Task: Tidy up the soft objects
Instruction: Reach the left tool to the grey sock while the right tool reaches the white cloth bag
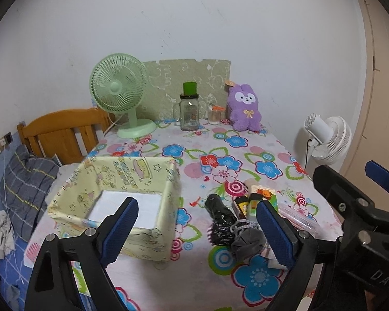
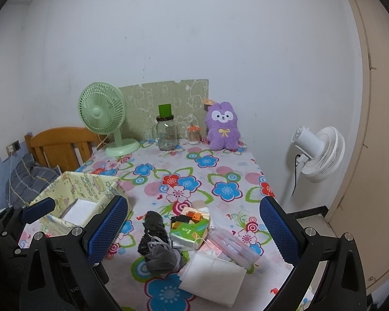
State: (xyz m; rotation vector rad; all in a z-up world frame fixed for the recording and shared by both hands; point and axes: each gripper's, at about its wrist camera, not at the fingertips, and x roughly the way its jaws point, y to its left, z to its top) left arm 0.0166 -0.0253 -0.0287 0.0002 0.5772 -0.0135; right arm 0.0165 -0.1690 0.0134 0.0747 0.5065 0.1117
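I logged: left gripper (image 1: 195,229) and right gripper (image 2: 194,229) both spread wide, holding nothing; soft items pile (image 2: 166,256) on table (image 2: 220,168), just right of fabric box (image 1: 132,171).

The left gripper (image 1: 197,230) is hovering with jaws spread wide. The right gripper (image 2: 194,230) is doing likewise, holding nothing.

We're in a bedroom at home: a wooden headboard (image 1: 64,132) and plaid pillow (image 1: 26,181) sit beside a table under a flowery tablecloth (image 2: 194,178), with a green desk fan (image 1: 119,90) and purple plush bunny (image 2: 223,127).
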